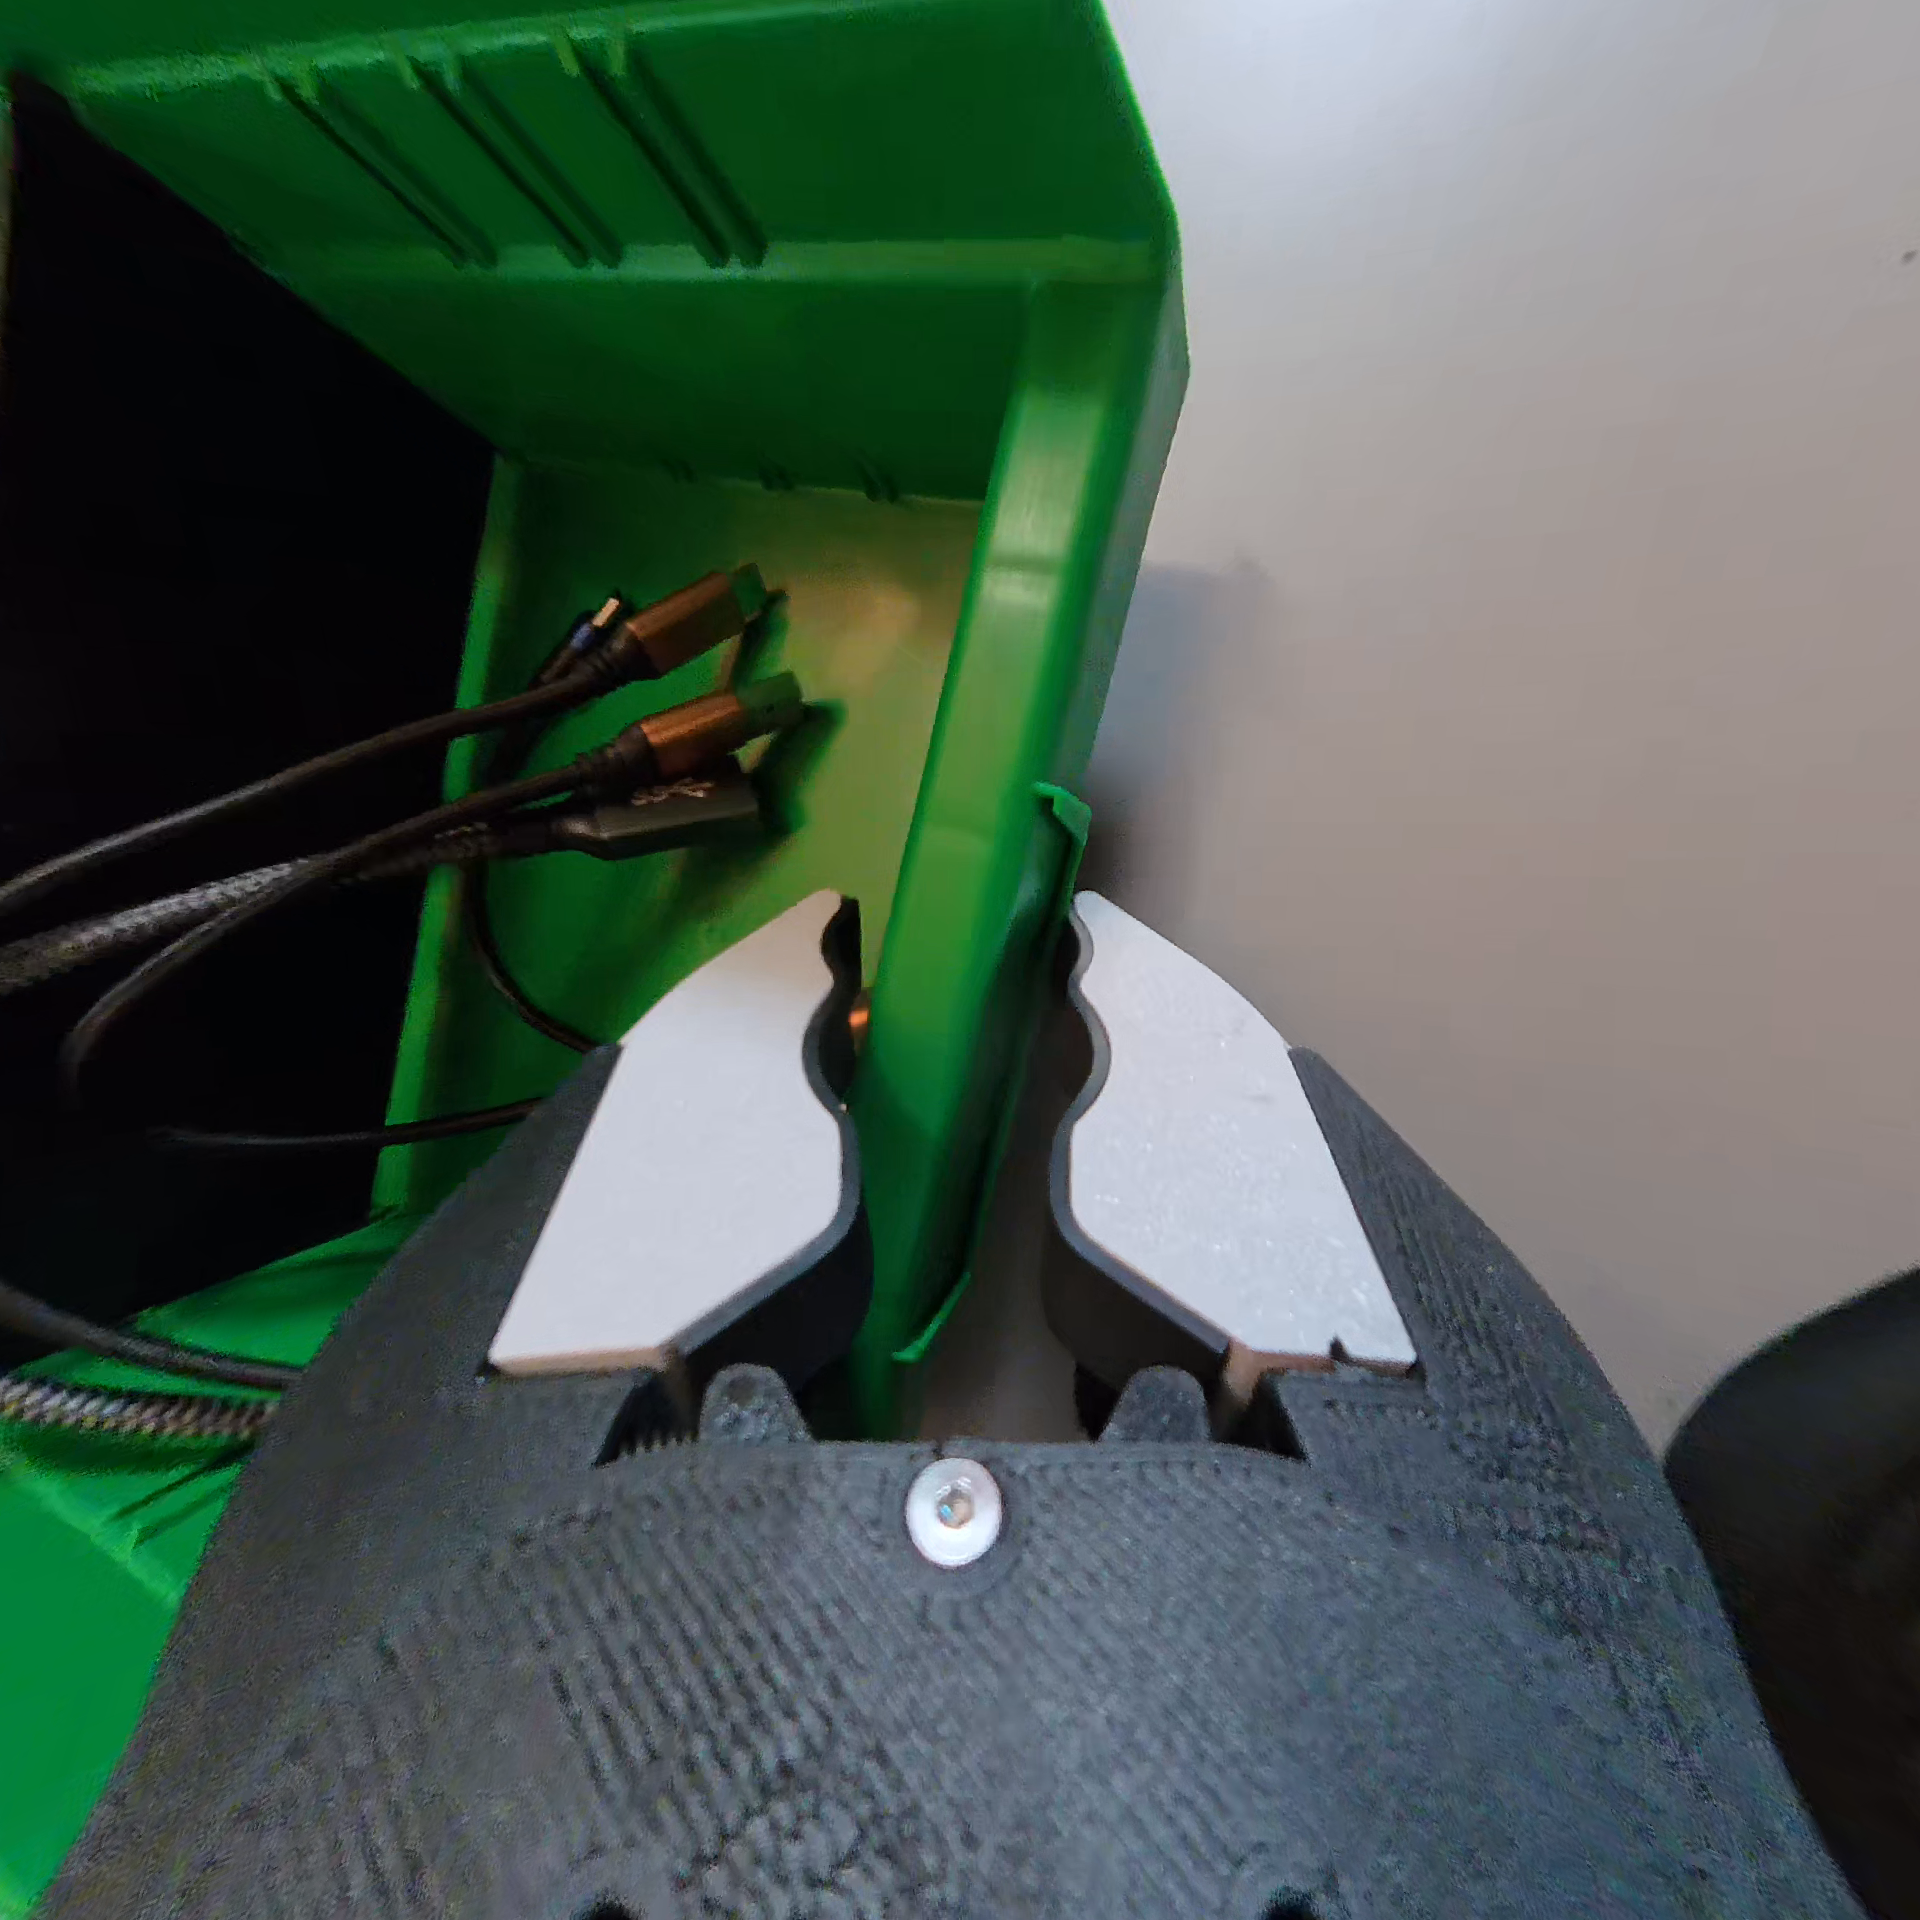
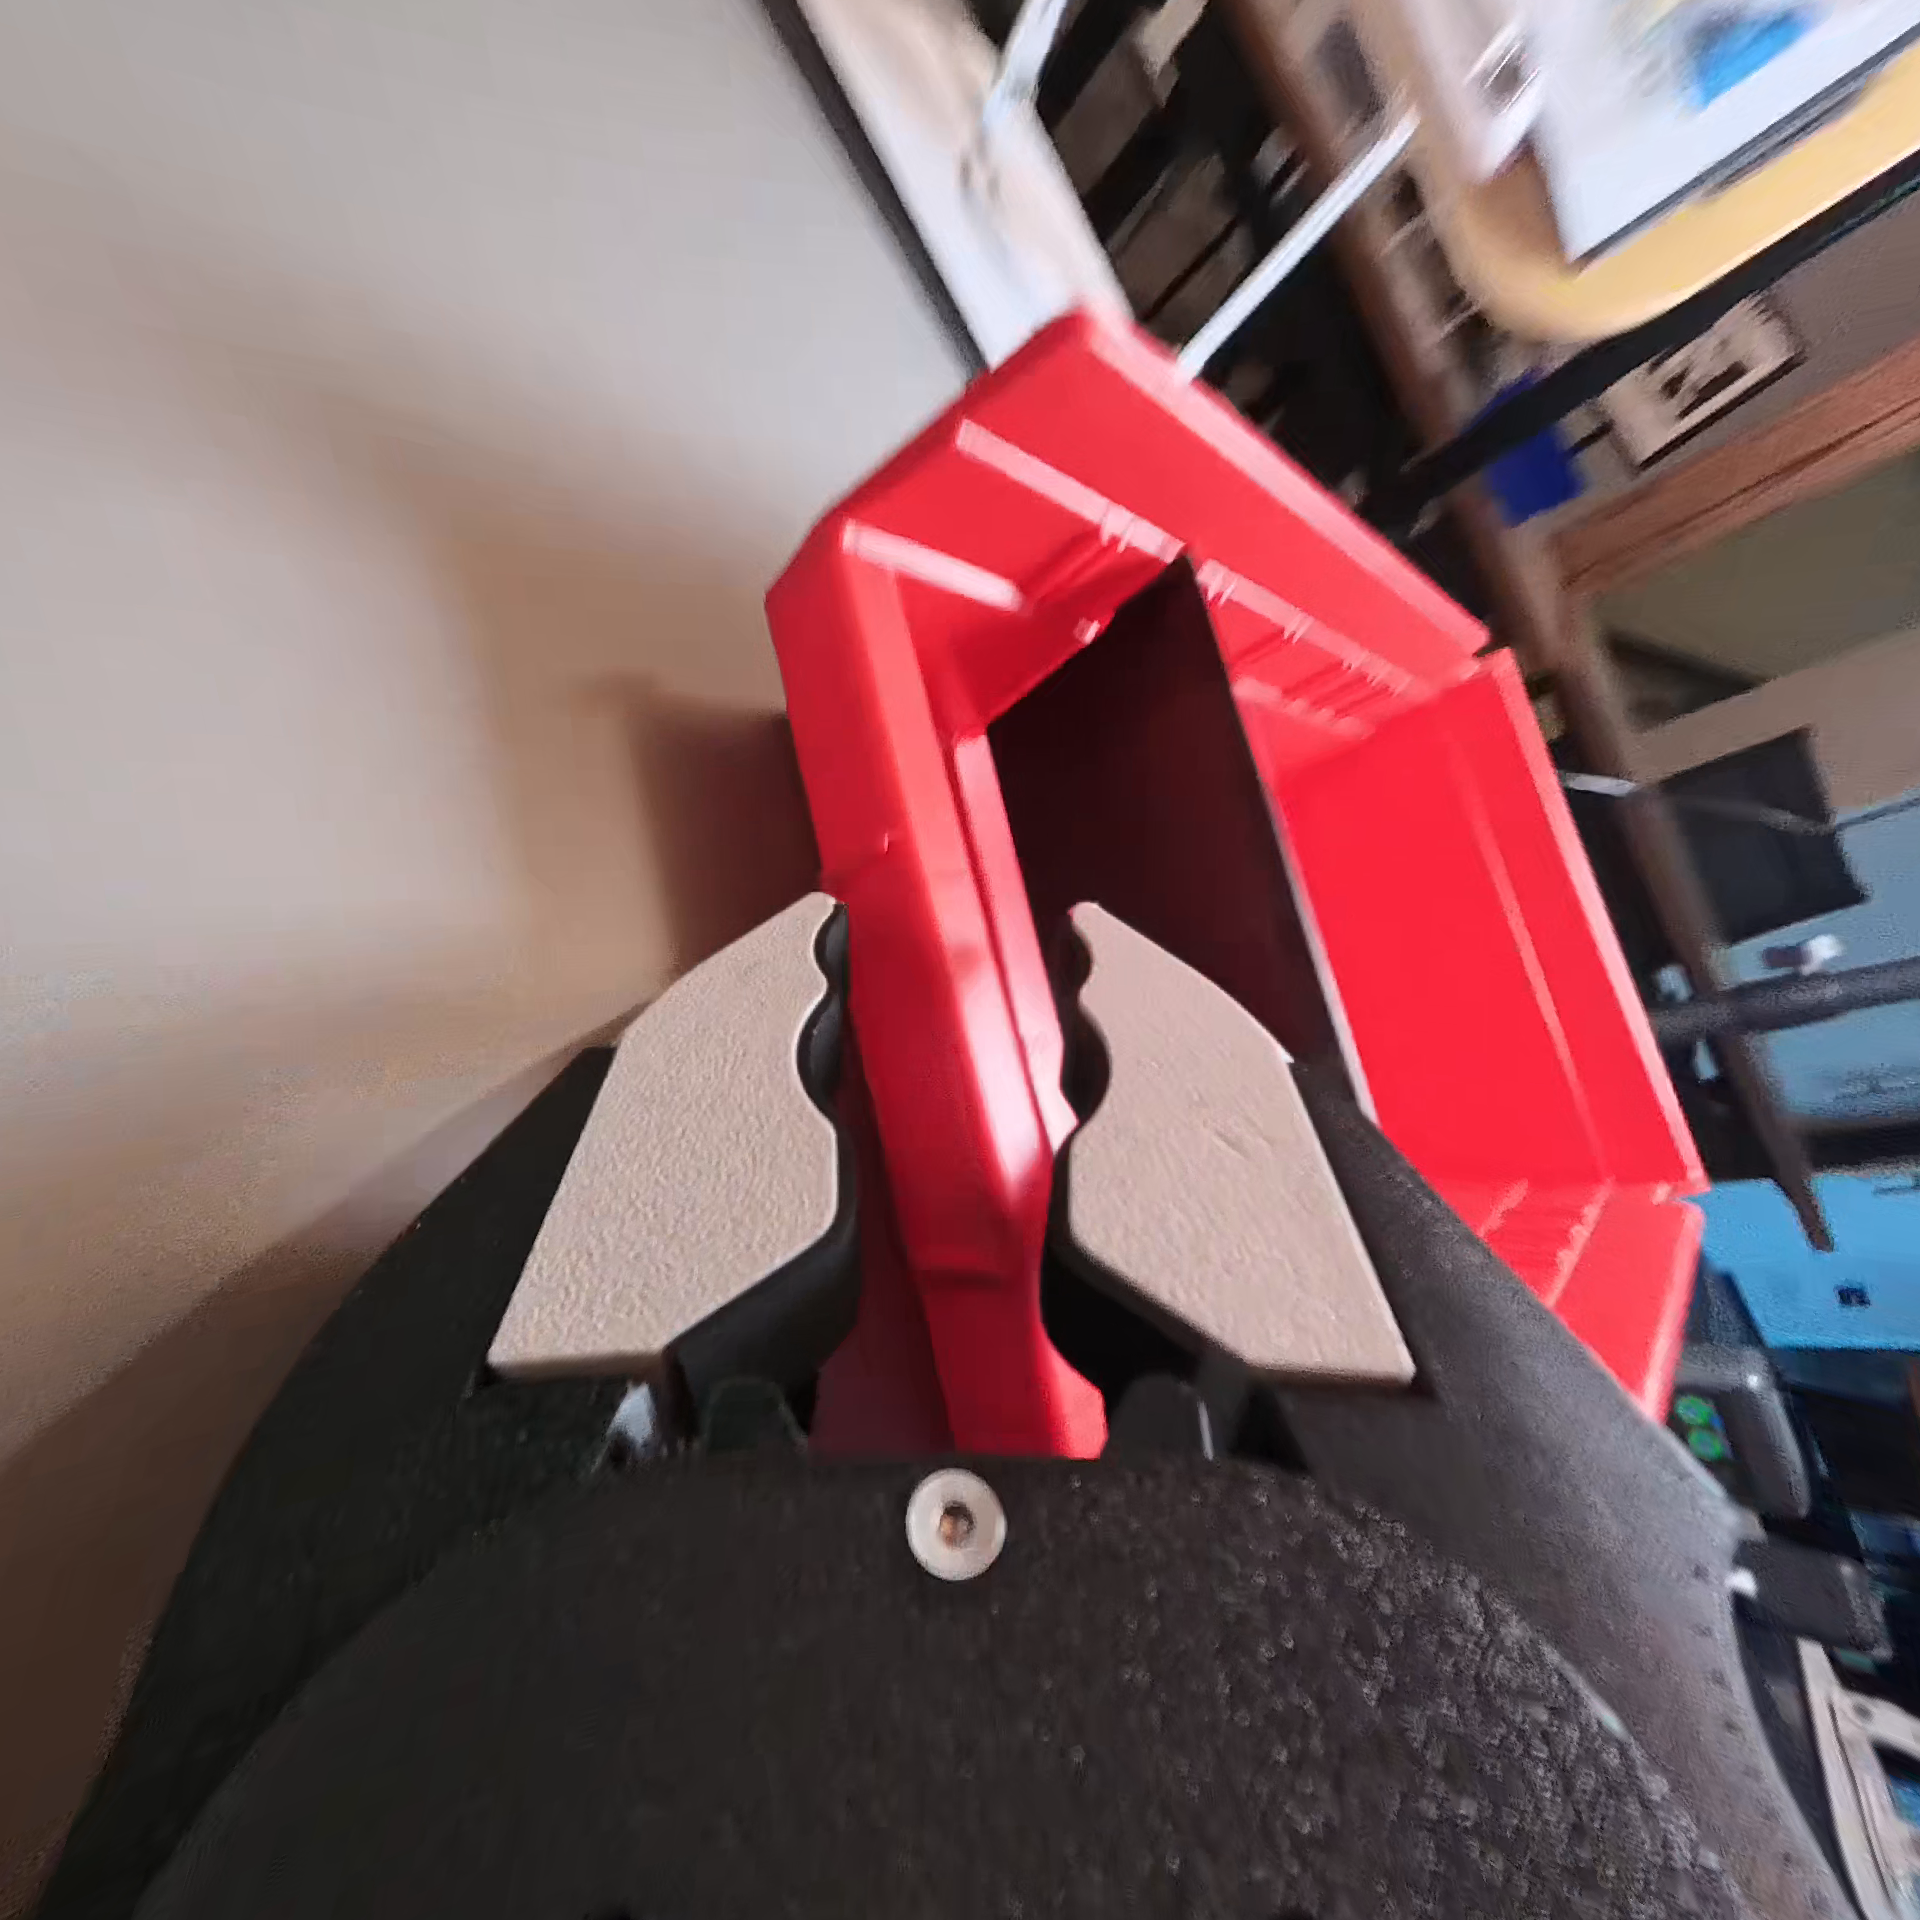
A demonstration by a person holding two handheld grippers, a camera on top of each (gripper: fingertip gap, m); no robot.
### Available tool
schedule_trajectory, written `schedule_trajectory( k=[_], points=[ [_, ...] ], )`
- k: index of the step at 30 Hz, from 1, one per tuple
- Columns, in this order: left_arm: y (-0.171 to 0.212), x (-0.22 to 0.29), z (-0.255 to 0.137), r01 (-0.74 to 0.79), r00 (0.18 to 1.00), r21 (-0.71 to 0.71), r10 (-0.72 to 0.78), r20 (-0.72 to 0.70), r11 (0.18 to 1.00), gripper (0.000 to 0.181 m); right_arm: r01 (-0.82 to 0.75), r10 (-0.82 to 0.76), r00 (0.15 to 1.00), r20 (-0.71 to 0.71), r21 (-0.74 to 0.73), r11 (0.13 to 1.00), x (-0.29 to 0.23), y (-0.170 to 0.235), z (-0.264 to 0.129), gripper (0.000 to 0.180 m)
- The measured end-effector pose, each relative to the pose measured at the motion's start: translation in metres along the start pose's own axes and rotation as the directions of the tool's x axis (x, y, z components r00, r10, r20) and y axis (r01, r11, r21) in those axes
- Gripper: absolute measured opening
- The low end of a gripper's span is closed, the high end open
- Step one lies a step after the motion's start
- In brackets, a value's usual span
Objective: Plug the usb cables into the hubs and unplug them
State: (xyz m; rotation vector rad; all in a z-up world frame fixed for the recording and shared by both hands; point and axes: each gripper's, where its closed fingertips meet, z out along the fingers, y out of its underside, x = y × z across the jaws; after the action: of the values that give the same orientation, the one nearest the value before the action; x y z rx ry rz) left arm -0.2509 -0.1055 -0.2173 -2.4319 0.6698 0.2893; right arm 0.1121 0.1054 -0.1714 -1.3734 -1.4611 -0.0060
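Black printed housing of the left gripper [image 1: 961, 935] fills the foreground of the left wrist view, its pale fingers [image 1: 717, 1143] clamped on the side wall of a green plastic bin [image 1: 1018, 727]. USB cables [image 1: 312, 821] are seen inside that bin: two copper-sleeved plugs [image 1: 691, 722], a grey-sleeved plug [image 1: 665, 816] and a smaller connector at the upper left, all bunched against the inner wall, their black and braided leads trailing out to the left. No hub is visible in either view, and no plug is seen mated to anything.

In the right wrist view the right gripper [image 2: 956, 935] is shown with its fingers [image 2: 707, 1143] closed on the rim of a red plastic bin [image 2: 1434, 935], which appears empty and is held tilted against a background of blurred shelving [image 2: 1558, 312]. The blur suggests motion. A pale wall or worktop [image 1: 1558, 520] lies behind the green bin; which of the two cannot be told.

Hazards are judged as follows. Both bins are held by a thin wall alone, so rotation or slippage within the grip may be expected if either is swung quickly. The green bin is tipped with its opening turned sideways; the loose plugs could slide out, or the trailing leads could snag and drag the rest with them. Cables bunched together may also tangle, making later single-plug pickup harder.
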Motion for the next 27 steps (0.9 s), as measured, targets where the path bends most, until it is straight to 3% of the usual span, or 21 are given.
schedule_trajectory(
  k=[3, 5, 7, 11, 14, 20, 24, 27],
  points=[
    [-0.003, -0.005, -0.004, -0.021, 0.992, 0.064, 0.013, 0.127, 0.998, 0.044, -0.044, 0.050, 0.998, -0.032, 0.162, 0.986, 0.007, -0.032, -0.019, 0.038],
    [-0.012, -0.006, -0.014, 0.038, 0.991, 0.144, -0.056, 0.121, 0.989, 0.056, -0.145, 0.148, 0.989, 0.008, 0.248, 0.958, 0.004, -0.040, -0.026, 0.038],
    [-0.029, -0.007, -0.034, 0.127, 0.984, 0.281, -0.156, 0.082, 0.951, 0.050, -0.229, 0.225, 0.973, 0.047, 0.277, 0.933, 0.003, -0.039, -0.028, 0.038],
    [-0.070, -0.029, -0.081, 0.246, 0.945, 0.575, -0.325, 0.036, 0.780, 0.051, -0.379, 0.371, 0.924, 0.088, 0.321, 0.868, 0.013, -0.041, -0.028, 0.039],
    [-0.086, -0.060, -0.099, 0.335, 0.893, 0.676, -0.449, -0.007, 0.656, 0.055, -0.505, 0.483, 0.863, 0.151, 0.328, 0.799, 0.016, -0.045, -0.028, 0.043],
    [-0.098, -0.150, -0.071, 0.506, 0.771, 0.636, -0.635, -0.032, 0.583, 0.064, -0.611, 0.578, 0.789, 0.207, 0.371, 0.700, 0.023, -0.050, -0.041, 0.047],
    [-0.098, -0.195, -0.030, 0.568, 0.757, 0.500, -0.654, -0.005, 0.654, 0.072, -0.623, 0.592, 0.778, 0.212, 0.388, 0.679, 0.026, -0.051, -0.050, 0.047],
    [-0.097, -0.201, -0.012, 0.637, 0.733, 0.417, -0.677, -0.068, 0.648, 0.077, -0.609, 0.590, 0.785, 0.190, 0.408, 0.680, 0.030, -0.051, -0.055, 0.047]
  ],
)
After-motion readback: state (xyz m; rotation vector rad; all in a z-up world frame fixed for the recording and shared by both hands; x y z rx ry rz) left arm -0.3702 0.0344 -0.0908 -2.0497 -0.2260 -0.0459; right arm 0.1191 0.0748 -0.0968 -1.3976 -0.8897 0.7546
